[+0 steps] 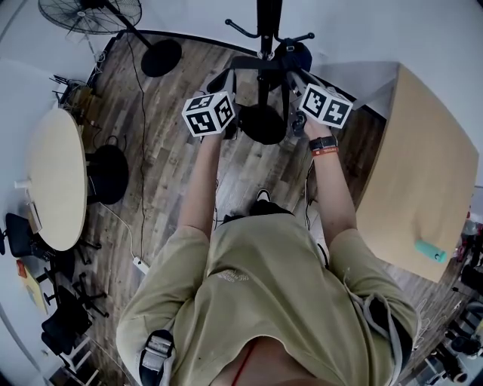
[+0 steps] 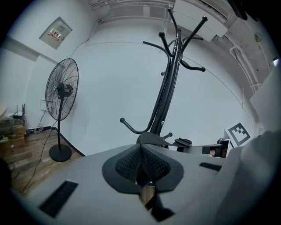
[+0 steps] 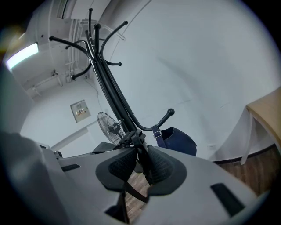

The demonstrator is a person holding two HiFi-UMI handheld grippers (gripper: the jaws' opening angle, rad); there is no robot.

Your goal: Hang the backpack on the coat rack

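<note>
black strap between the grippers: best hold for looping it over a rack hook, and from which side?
Take the strap near its two ends, left gripper and right gripper pinching across its flat width, jaws pointing toward the coat rack from the person's side. It's limp, so that likely leaves the middle span free for a hook.

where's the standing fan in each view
Head view: standing fan at the top left edge.
Left gripper view: at the left, by the wall.
Right gripper view: small, left of centre, behind the coat rack pole.
Shared landmark: the black coat rack, in all three views.
</note>
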